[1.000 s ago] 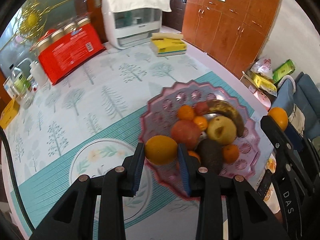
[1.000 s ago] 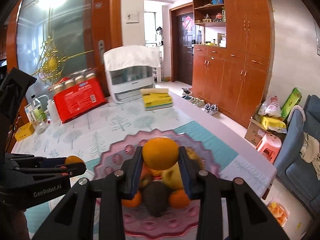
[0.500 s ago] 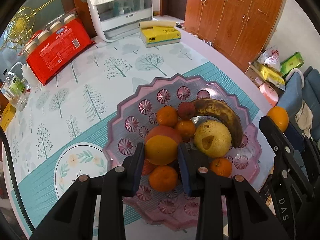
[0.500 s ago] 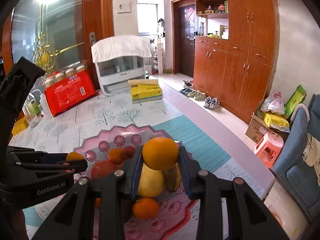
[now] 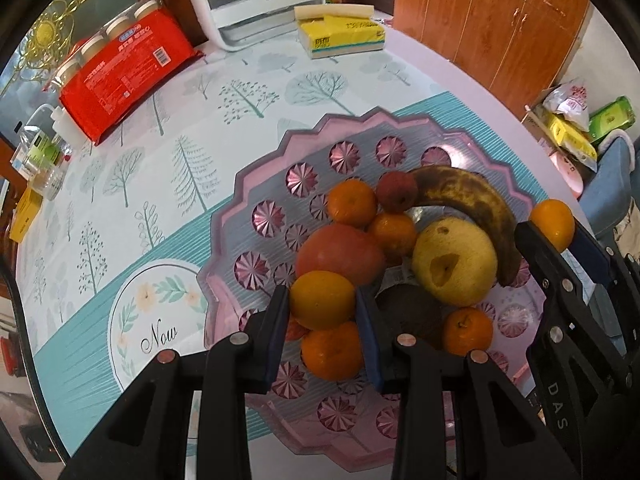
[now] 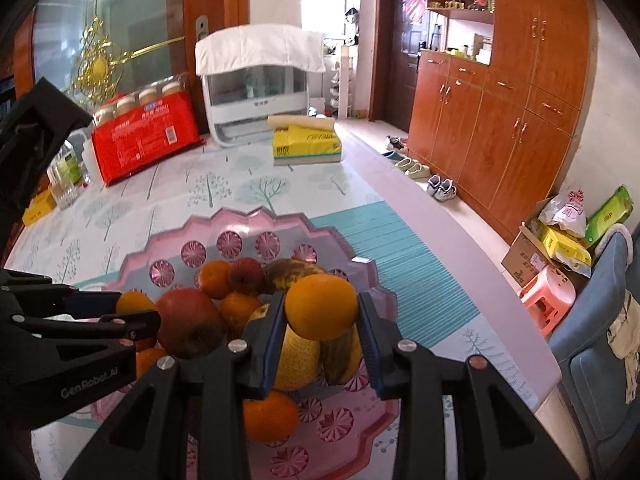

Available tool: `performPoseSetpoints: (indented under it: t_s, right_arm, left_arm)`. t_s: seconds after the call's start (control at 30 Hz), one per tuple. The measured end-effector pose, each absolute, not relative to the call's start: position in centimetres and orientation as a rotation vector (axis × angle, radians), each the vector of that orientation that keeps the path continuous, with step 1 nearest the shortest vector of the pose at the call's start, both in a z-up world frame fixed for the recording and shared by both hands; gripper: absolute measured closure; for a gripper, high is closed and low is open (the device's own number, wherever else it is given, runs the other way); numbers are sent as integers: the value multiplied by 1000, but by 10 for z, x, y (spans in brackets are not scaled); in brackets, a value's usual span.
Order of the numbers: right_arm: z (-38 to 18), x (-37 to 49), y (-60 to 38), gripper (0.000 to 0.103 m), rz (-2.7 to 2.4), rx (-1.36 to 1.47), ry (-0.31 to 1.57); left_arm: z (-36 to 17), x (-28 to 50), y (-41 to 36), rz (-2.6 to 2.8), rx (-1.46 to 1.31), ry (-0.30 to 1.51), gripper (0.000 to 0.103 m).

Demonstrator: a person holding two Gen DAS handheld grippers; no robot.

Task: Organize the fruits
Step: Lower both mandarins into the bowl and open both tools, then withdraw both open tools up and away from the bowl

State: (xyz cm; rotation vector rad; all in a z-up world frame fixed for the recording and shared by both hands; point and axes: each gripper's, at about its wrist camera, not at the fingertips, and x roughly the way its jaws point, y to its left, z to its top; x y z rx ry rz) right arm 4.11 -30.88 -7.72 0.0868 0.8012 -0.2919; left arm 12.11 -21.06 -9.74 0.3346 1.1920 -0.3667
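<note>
pink tray (image 5: 248,184) crowded with fruit, red pack (image 5: 120,68), tissue box (image 5: 340,34) behind

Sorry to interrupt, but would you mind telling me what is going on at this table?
A person is sorting fruit with two handheld grippers. The left gripper is shut on an orange, and the right gripper on another orange. Both hover over the pink tray, which holds a banana, a pear, an apple and tangerines.

left gripper (image 5: 322,308) | fingers (image 5: 276,326) clamp orange (image 5: 322,299) | above pink tray (image 5: 256,216) (fruit-filled)
</note>
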Motion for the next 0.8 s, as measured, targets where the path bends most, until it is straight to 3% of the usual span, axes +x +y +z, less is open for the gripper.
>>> performPoseSetpoints:
  t_s: [0.17,0.23,0.3,0.4,0.8]
  right_arm:
    - [-83,44,-307,67,-262,81,833]
    - [-85,44,-308,64,-253,93,842]
    - [-85,43,-308,54,-247,99,841]
    - [-83,42,-307,49,-242,95,829]
    - [-84,44,-299,48,-211,78,835]
  left_arm:
    - [-103,119,-207,-341,336,1214,70]
    - [-104,118,-206,-331,334,1220,57]
    - [-103,117,-204,-321,328,1217,42]
    - [-101,116,-201,-307,320,1206,32]
    - [-103,114,-181,-263,259,1234,23]
